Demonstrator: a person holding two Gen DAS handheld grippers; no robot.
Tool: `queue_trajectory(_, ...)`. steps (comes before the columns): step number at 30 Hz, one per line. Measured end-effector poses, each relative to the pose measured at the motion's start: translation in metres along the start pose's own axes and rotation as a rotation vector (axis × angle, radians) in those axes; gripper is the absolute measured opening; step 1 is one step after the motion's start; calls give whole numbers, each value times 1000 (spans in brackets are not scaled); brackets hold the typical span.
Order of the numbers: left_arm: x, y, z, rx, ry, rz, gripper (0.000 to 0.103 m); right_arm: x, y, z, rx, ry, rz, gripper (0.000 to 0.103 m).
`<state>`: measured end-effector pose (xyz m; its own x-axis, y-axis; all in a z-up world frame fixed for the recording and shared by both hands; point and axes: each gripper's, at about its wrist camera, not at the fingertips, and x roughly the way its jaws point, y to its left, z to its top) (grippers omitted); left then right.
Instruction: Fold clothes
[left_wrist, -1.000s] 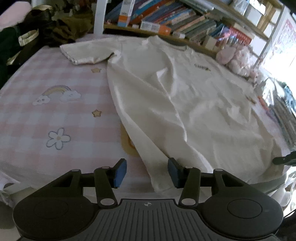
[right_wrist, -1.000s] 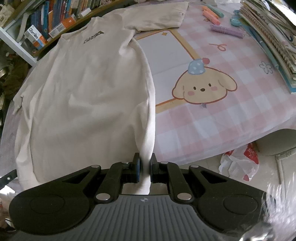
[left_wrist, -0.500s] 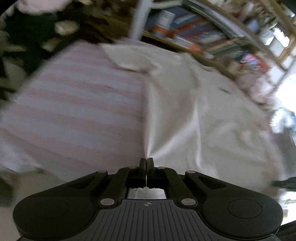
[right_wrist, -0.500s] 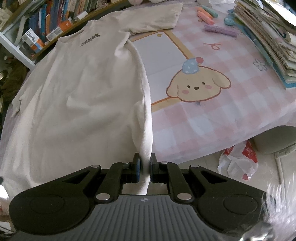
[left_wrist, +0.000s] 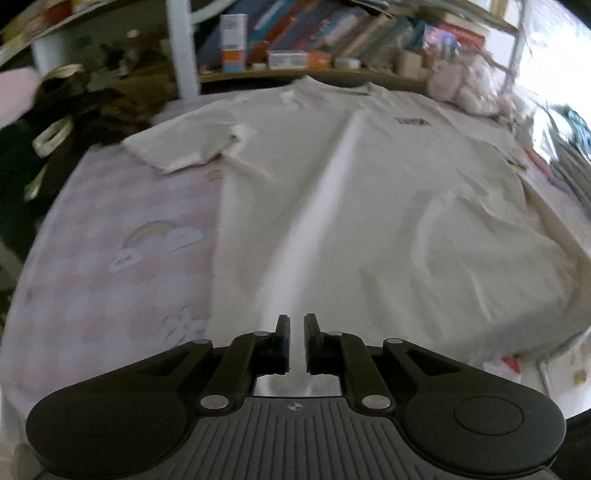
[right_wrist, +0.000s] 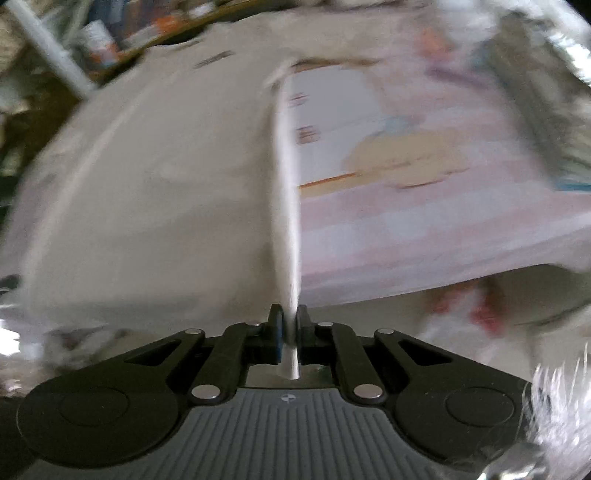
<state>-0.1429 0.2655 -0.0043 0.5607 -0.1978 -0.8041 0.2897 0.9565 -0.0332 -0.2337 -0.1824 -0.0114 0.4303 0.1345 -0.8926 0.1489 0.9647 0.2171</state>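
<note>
Fingers of the left gripper (left_wrist: 295, 325) stand a small way apart and are opening, with a fold of the cream shirt (left_wrist: 369, 206) running up between them; whether the pads press on it is hard to tell. The right gripper (right_wrist: 288, 325) has its fingers pressed close, pinching a thin ridge of the shirt's side edge. The shirt lies spread flat on the bed (left_wrist: 110, 221), which has a pink checked sheet, with its neck toward the far edge by the bookshelf (left_wrist: 295, 44) and its bottom hem at the near edge. The left view shows a short sleeve (left_wrist: 177, 147), a rainbow picture (left_wrist: 159, 236) and some pink soft toys (left_wrist: 465, 92). The right view is very blurred, but shows a puppy picture (right_wrist: 406, 155) on the sheet. Both grippers point steeply down from the near edge.
</note>
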Motion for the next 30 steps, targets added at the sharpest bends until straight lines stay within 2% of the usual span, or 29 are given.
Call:
queue_trajectory(1, 2, 0, 1, -10, 1, -11, 10, 0, -10, -1, 59, -5, -3, 7)
queue_trajectory(3, 7, 5, 6, -33, 2, -16, 12, 4, -16, -4, 98, 34, 57, 7)
queue_trajectory(5, 12, 11, 11, -59, -3, -10, 17, 5, -9, -6, 57, 55, 48, 9)
queue_trajectory(6, 13, 15, 13, -72, -7, -1, 25, 4, -6, -5, 44, 49, 26, 12)
queue_trajectory(8, 17, 26, 17, -107, -19, 10, 34, 1, 0, -4, 18, 27, -7, 36)
queue_trajectory(9, 19, 31, 19, -125, -25, 16, 37, 0, 3, -3, 6, 12, -17, 37)
queue_trajectory(15, 41, 54, 28, -228, -22, 45, 38, 9, 26, 23, -98, -78, -53, 33)
queue_trajectory(18, 50, 53, 29, -217, -10, 70, 38, 23, 32, 36, -130, -99, -104, 29)
queue_trajectory(20, 50, 50, 29, -201, -20, 79, 37, 32, 29, 42, -117, -102, -121, 22)
queue_trajectory(21, 51, 49, 29, -193, -25, 84, 30, 36, 27, 44, -106, -100, -126, 20)
queue_trajectory(22, 50, 49, 29, -189, -26, 86, 13, 38, 25, 43, -102, -105, -135, 17)
queue_trajectory(23, 50, 49, 28, -185, -25, 87, 5, 39, 24, 43, -106, -107, -141, 13)
queue_trajectory(25, 47, 50, 26, -192, -25, 82, 3, 38, 23, 41, -109, -105, -134, 7)
queue_trajectory(28, 41, 55, 19, -226, -36, 96, 3, 37, 25, 39, -103, -95, -98, 3)
queue_trajectory(30, 39, 56, 17, -235, -34, 92, 3, 39, 28, 39, -121, -107, -121, 3)
